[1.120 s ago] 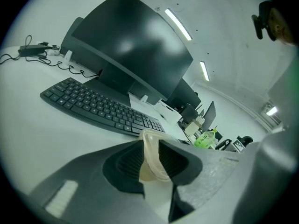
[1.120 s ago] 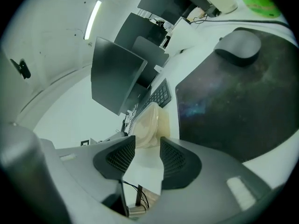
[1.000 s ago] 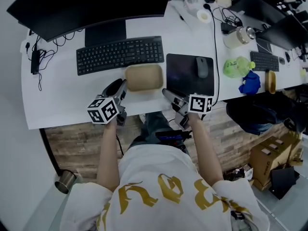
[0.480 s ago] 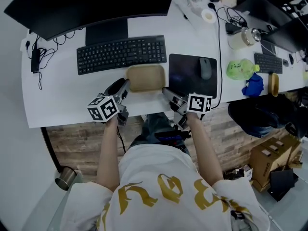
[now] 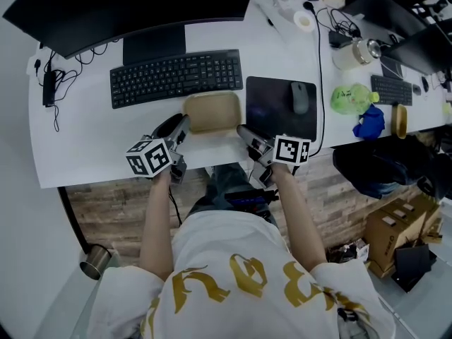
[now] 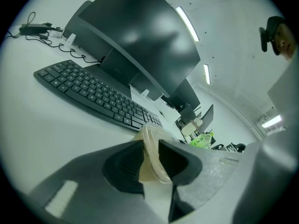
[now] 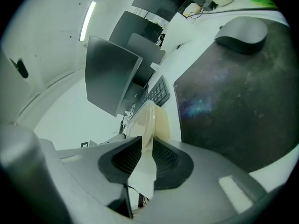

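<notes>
A shallow tan tray (image 5: pixel 212 113) lies on the white desk (image 5: pixel 85 147), between the keyboard (image 5: pixel 175 78) and the desk's front edge. My left gripper (image 5: pixel 182 123) is at the tray's left end. In the left gripper view, the left gripper (image 6: pixel 150 147) is shut on the tray's rim (image 6: pixel 148 130), which has a clear film on it. My right gripper (image 5: pixel 242 130) is at the tray's right end. In the right gripper view, the right gripper (image 7: pixel 146 147) is pinched on the tray's edge (image 7: pixel 158 118).
A black mouse pad (image 5: pixel 275 111) with a grey mouse (image 5: pixel 299 97) lies right of the tray. A large dark monitor (image 5: pixel 134 6) stands behind the keyboard. Cables and an adapter (image 5: pixel 48 83) lie at the far left. A green bottle (image 5: pixel 347 99) and clutter sit further right.
The right gripper's jaws, apart a second ago, have come together on the tray's right edge. The left gripper keeps its grip and its view has tilted up slightly.
</notes>
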`<state>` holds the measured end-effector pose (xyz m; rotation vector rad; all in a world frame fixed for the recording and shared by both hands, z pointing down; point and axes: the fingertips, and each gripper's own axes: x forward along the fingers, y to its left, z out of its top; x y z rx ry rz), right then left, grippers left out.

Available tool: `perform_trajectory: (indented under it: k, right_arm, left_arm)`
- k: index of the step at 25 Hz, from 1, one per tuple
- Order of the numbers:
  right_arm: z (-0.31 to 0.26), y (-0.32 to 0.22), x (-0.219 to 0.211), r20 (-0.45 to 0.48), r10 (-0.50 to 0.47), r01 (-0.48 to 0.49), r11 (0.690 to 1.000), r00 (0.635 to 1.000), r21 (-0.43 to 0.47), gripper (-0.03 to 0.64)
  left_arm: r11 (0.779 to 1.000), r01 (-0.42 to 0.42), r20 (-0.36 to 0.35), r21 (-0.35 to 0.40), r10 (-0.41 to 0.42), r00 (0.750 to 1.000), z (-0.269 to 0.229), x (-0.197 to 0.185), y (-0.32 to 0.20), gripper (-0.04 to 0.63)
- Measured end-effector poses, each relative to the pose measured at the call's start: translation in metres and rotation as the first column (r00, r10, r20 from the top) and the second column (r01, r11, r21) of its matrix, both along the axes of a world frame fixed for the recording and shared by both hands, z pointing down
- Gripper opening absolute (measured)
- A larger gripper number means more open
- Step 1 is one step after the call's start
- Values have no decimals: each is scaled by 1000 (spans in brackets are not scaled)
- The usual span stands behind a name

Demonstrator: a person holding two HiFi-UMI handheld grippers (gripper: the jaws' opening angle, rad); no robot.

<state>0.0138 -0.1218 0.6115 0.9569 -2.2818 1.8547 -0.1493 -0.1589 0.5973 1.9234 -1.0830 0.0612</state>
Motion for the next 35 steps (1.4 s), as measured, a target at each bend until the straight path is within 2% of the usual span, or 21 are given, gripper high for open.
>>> perform_trajectory:
  k: [35]
  right_arm:
    - [-18,11,4,-29,-31,33,999,999,38,95]
  left_arm:
    - [998,-24,31,58,22,999,-20,10,6,90]
